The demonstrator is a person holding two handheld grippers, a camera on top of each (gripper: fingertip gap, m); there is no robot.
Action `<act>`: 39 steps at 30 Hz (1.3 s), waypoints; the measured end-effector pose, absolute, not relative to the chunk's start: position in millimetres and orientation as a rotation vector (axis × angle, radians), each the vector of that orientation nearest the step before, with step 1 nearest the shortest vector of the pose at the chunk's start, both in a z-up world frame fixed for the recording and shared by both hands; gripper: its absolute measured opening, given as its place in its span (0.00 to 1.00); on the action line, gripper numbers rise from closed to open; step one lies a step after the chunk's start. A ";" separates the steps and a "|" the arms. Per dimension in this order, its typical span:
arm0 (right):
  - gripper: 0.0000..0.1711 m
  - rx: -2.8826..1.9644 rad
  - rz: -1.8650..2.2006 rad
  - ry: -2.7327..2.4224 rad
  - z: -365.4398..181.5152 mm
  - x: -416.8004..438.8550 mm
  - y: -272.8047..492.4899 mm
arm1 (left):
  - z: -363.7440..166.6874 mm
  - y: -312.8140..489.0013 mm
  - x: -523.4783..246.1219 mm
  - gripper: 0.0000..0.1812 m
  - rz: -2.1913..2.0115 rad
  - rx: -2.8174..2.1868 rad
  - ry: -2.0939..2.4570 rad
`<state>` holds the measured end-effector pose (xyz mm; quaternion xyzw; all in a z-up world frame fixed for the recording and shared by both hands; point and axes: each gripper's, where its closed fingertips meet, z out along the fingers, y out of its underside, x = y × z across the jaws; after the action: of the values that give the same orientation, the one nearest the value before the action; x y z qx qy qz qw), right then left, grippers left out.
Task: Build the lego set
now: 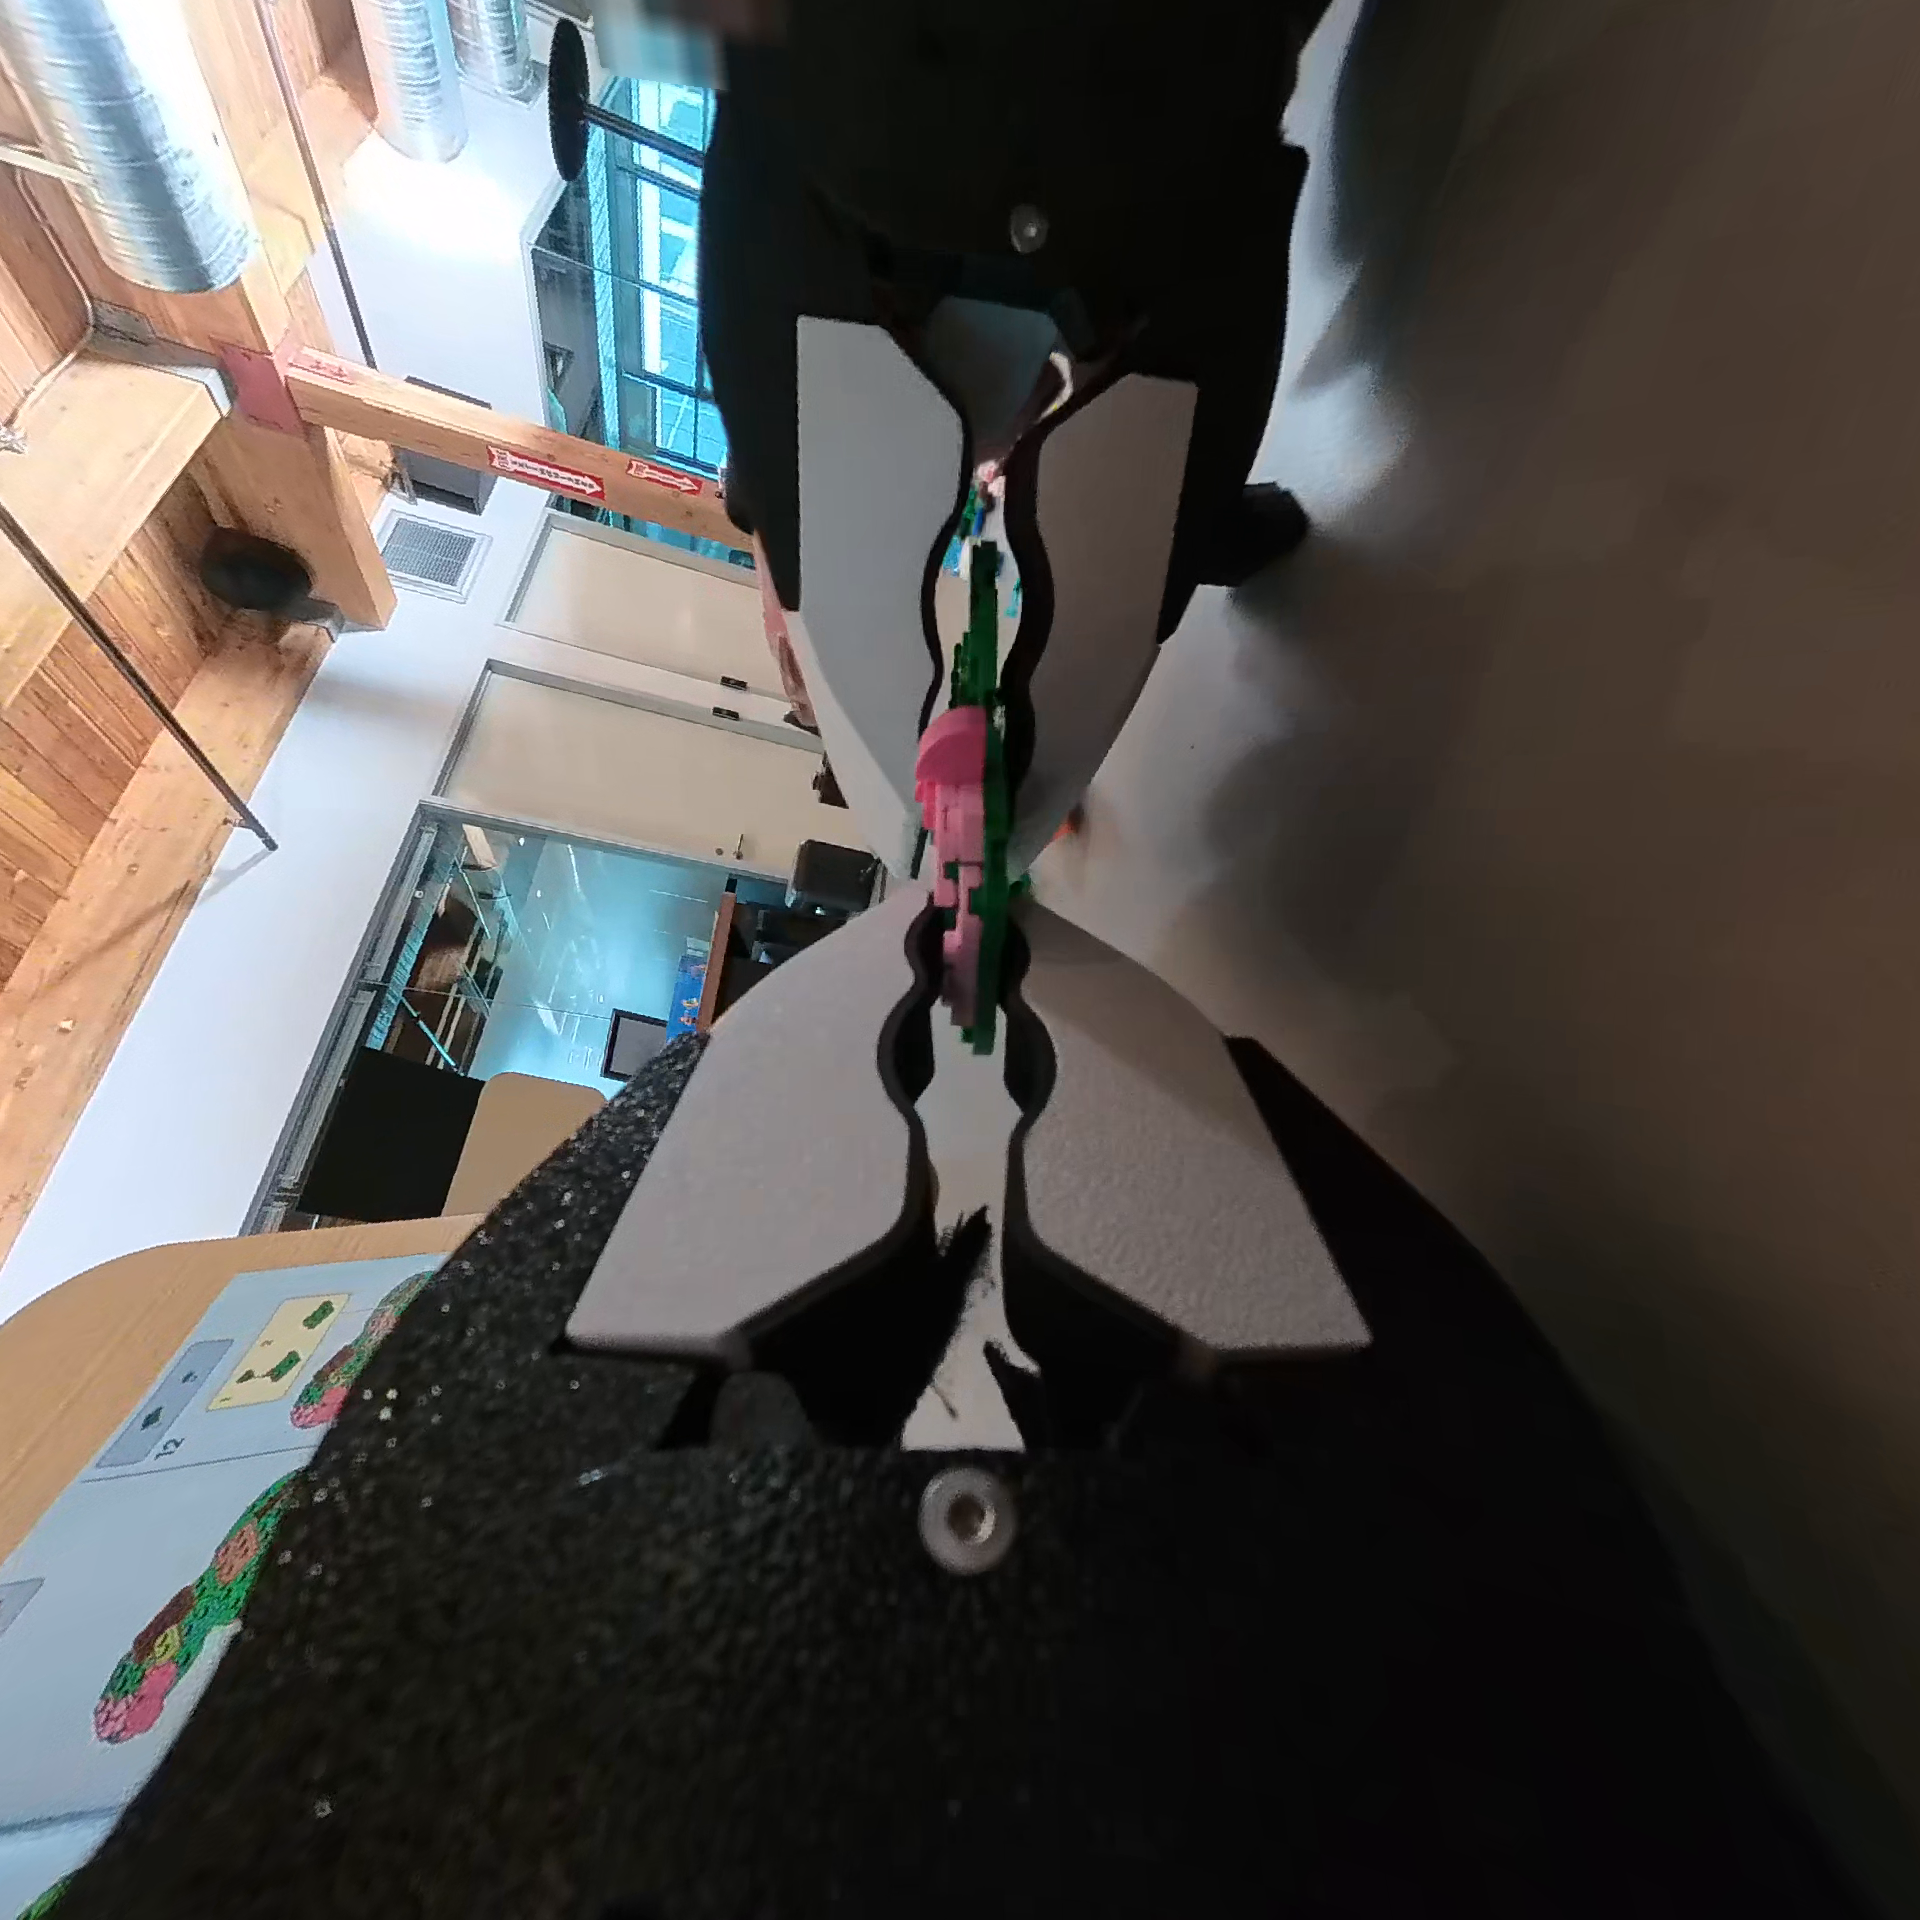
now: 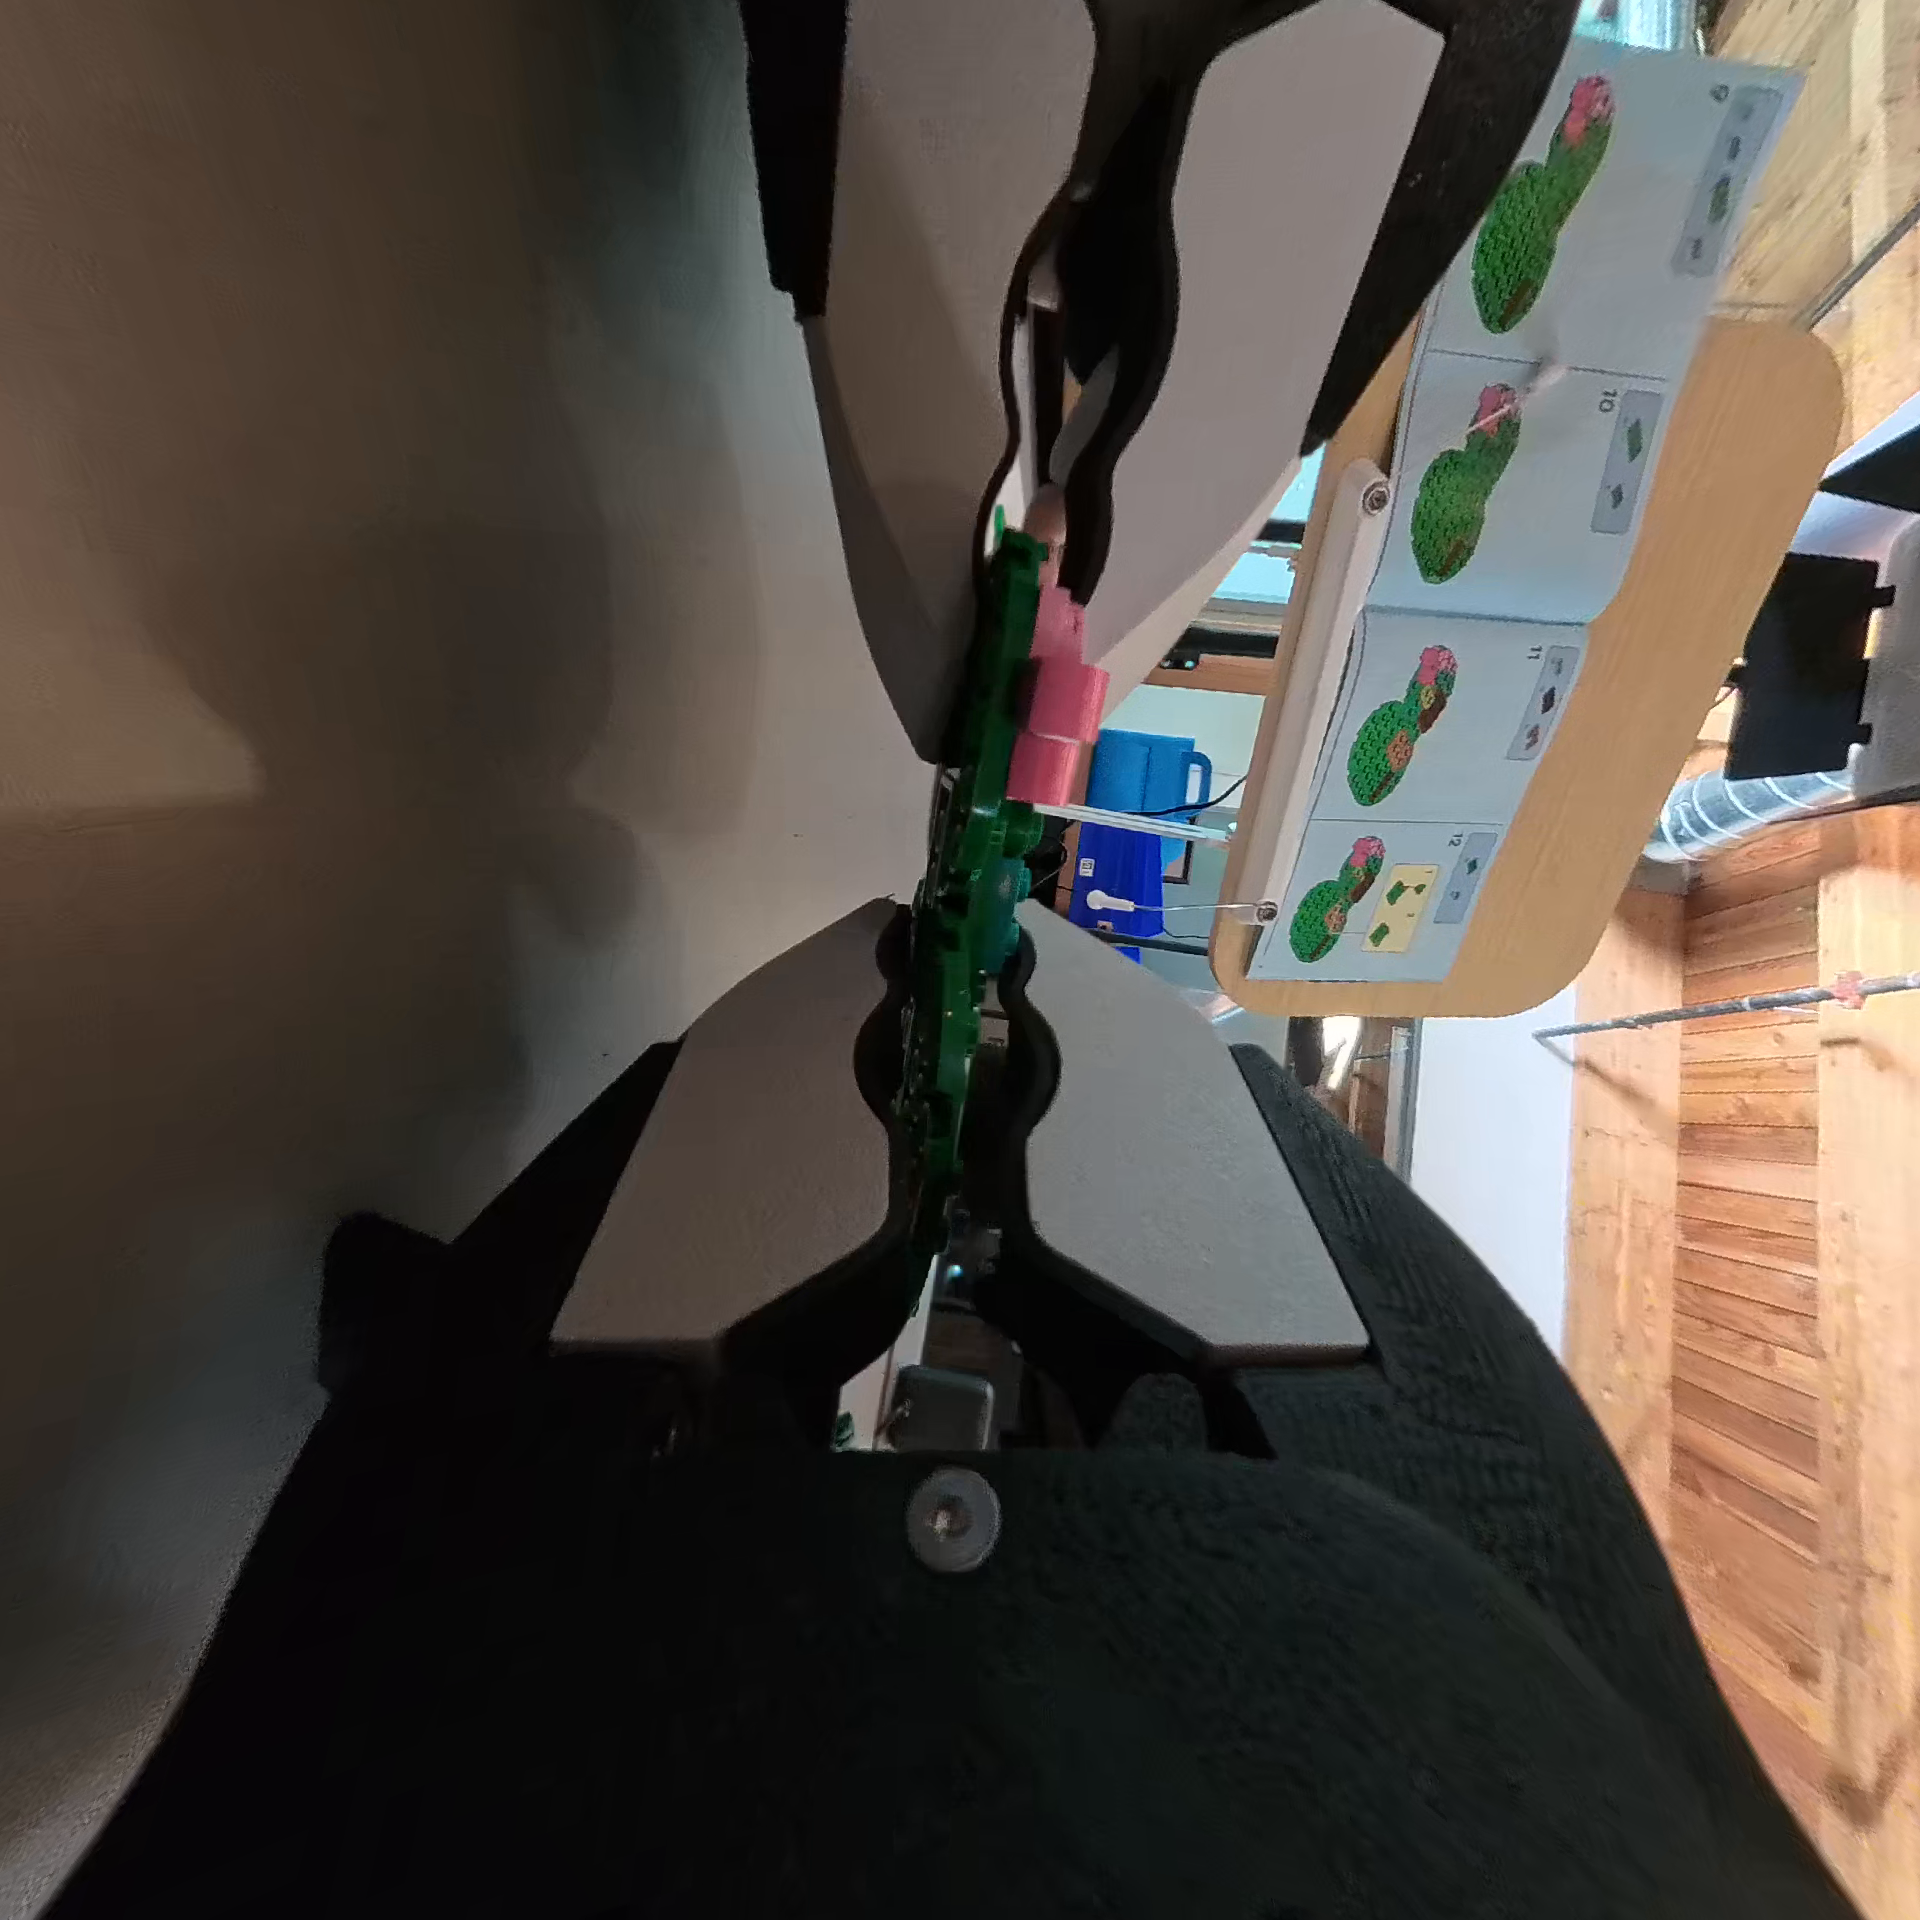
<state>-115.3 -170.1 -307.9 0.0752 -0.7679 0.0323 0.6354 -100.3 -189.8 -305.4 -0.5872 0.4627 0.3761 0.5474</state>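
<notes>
A green Lego plate with pink bricks on one end is held edge-on in the air between both grippers, which face each other. In the left wrist view, my left gripper is shut on the plate's pink end, and the right gripper comes in from the top, closed on the far green part. In the right wrist view, my right gripper is shut on the green end, and the left gripper clamps the plate by the pink bricks.
An open instruction booklet rests on a wooden stand close behind the build; it also shows in the left wrist view. The white table surface lies to one side. A person in dark clothes stands behind the right gripper.
</notes>
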 end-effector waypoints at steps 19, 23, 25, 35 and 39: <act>0.15 0.136 0.071 -1.741 -306.3 -117.8 -166.5 | -309.2 -188.7 -105.9 0.04 0.958 -1.399 1.120; 0.16 0.145 0.087 -1.769 -308.6 -115.8 -169.1 | -309.3 -188.7 -103.9 0.04 0.943 -1.401 1.120; 0.14 0.178 0.057 -1.770 -311.8 -115.6 -170.8 | -309.9 -188.7 -103.4 0.04 0.939 -1.403 1.123; 0.07 0.206 0.041 -1.779 -313.9 -115.7 -171.7 | -311.8 -188.8 -100.1 0.04 0.929 -1.403 1.137; 0.06 0.215 0.033 -1.779 -312.0 -115.7 -171.5 | -312.9 -188.7 -99.6 0.05 0.930 -1.406 1.143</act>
<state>-115.7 -171.5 -312.0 0.0935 -0.7752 0.0144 0.6246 -99.6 -188.7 -312.9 -0.5877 0.4776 0.3889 0.5247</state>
